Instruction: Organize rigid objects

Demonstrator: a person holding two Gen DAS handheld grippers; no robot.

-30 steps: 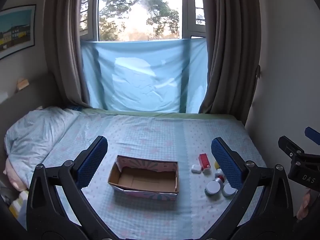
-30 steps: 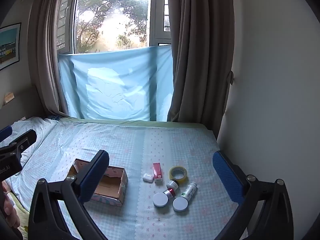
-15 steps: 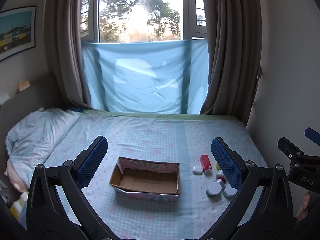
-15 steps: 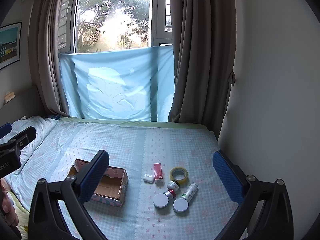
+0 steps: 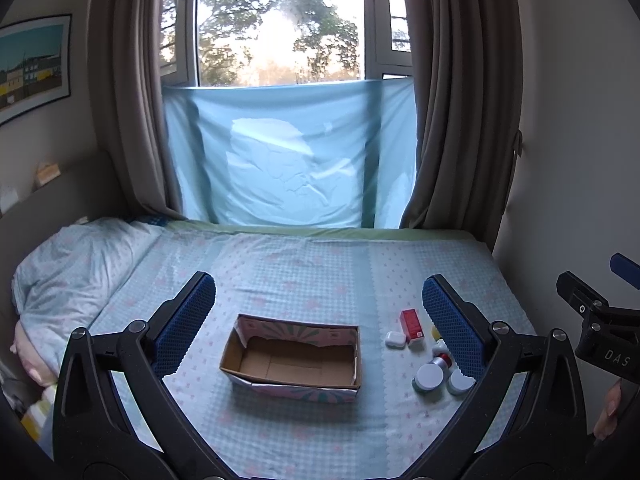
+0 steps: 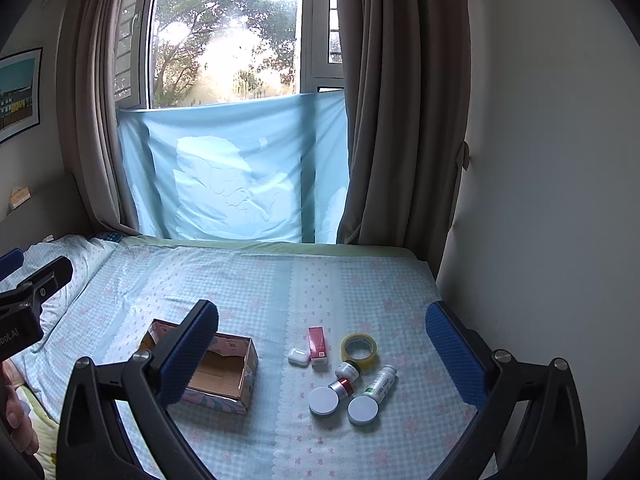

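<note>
An open, empty cardboard box (image 5: 294,354) (image 6: 224,374) sits on the bed. To its right lie a red carton (image 6: 318,344) (image 5: 412,323), a white earbud case (image 6: 299,357) (image 5: 395,339), a yellow tape roll (image 6: 359,346), a small white bottle (image 6: 347,370), a green-label bottle (image 6: 380,383), a red-banded bottle (image 6: 342,387) and two round white lids (image 6: 323,401) (image 6: 363,410). My left gripper (image 5: 318,320) is open and empty, above the box. My right gripper (image 6: 324,356) is open and empty, above the small items.
The bed (image 6: 280,292) has a blue checked sheet, with a pillow (image 5: 68,268) at the left and a wall (image 6: 540,200) close on the right. Curtains and a window with a blue cloth (image 5: 288,156) stand beyond the far edge.
Both views have drifted slightly; the box and items sit a little lower in frame. Nothing on the bed has moved.
</note>
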